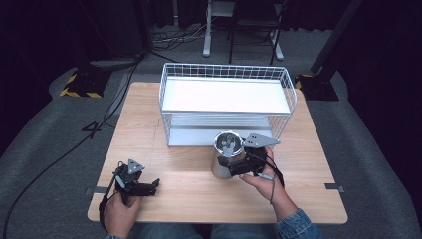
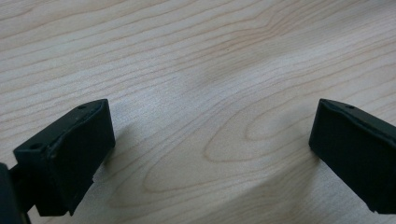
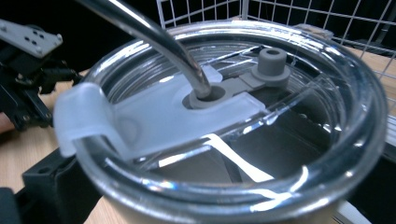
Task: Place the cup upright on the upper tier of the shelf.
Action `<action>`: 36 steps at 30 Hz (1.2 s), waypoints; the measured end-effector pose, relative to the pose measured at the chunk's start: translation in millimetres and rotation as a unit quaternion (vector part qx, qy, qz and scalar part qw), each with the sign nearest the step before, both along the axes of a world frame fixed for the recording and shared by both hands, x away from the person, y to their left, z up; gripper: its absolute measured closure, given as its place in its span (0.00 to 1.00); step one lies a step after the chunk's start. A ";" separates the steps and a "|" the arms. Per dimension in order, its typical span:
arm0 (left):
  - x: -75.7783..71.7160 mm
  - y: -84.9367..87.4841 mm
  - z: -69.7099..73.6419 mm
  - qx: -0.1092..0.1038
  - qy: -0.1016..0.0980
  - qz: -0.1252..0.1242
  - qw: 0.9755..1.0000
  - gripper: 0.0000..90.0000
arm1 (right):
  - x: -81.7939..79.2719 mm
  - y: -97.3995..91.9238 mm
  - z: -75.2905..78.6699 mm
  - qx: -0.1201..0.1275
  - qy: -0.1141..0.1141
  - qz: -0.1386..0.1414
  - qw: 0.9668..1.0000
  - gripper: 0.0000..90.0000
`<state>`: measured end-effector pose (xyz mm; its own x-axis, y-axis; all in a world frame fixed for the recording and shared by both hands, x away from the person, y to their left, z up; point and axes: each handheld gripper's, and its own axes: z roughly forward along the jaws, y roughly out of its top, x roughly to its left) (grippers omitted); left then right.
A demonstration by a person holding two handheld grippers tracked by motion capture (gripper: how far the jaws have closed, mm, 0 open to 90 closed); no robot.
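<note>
right claw (image 1: pixel 234 167) is clamped on the side of a stainless steel tumbler with a clear plastic lid (image 1: pixel 226 153), which stands upright on the light wood bench (image 1: pixel 199 199) just in front of the white wire two-tier rack (image 1: pixel 226 102), right of centre. in the right claw view the lid (image 3: pixel 233 116) sits very close; a bent metal straw (image 3: pixel 154 42) passes through its grey grommet, and a frosted slider tab lies across the top. one black jaw is visible low left against the tumbler wall; the other is hidden behind the cup.

left claw (image 1: pixel 144 186) rests near the left front part of the bench, well apart from the tumbler, jaws spread wide with nothing between them; the left claw view shows bare wood grain (image 2: pixel 201 93) between the two black pads.

judgement: the step in hand looks like the grasp-and-carry of the tumbler, probably toward the rack. lower shelf opening faces the tumbler; upper shelf (image 1: pixel 224 94) is bare.

next move calls for: lift straight up, keep the tumbler upright so the straw does not swing, clear the wire edge before going in. risk: smooth steel wall could slip in the jaws.
</note>
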<state>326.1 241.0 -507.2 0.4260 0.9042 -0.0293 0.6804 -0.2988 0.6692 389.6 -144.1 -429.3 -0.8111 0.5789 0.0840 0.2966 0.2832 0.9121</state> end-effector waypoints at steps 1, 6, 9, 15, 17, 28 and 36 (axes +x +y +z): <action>0.1 0.0 0.0 0.000 -0.001 0.000 1.000 0.01 | 0.8 0.3 -1.0 0.005 0.000 0.001 1.000 0.00; 0.1 0.0 -0.1 0.000 0.000 0.000 1.000 0.01 | 2.4 2.6 -4.3 0.010 -0.002 0.000 1.000 0.00; 0.1 0.0 0.0 0.000 0.000 0.000 1.000 0.01 | 3.3 3.2 -5.6 0.013 -0.004 0.001 1.000 0.00; 0.1 0.0 0.0 0.000 0.000 0.000 1.000 0.01 | 4.5 4.0 -10.2 0.027 -0.008 0.002 1.000 0.00; 0.0 0.0 0.0 0.000 0.000 0.000 1.000 0.01 | 4.7 4.5 -10.9 0.028 -0.008 0.001 1.000 0.00; 0.1 0.0 0.0 0.000 0.000 0.000 1.000 0.01 | 2.7 5.5 -7.3 0.006 -0.024 0.002 1.000 0.03; 0.1 0.0 0.0 0.000 0.000 0.000 1.000 0.01 | 0.4 10.1 4.6 -0.008 -0.027 0.012 1.000 0.04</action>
<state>326.2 241.1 -507.2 0.4266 0.9040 -0.0293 0.6797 -0.2991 0.6698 389.9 -134.0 -424.7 -0.8283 0.5594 0.0313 0.2404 0.3044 0.9217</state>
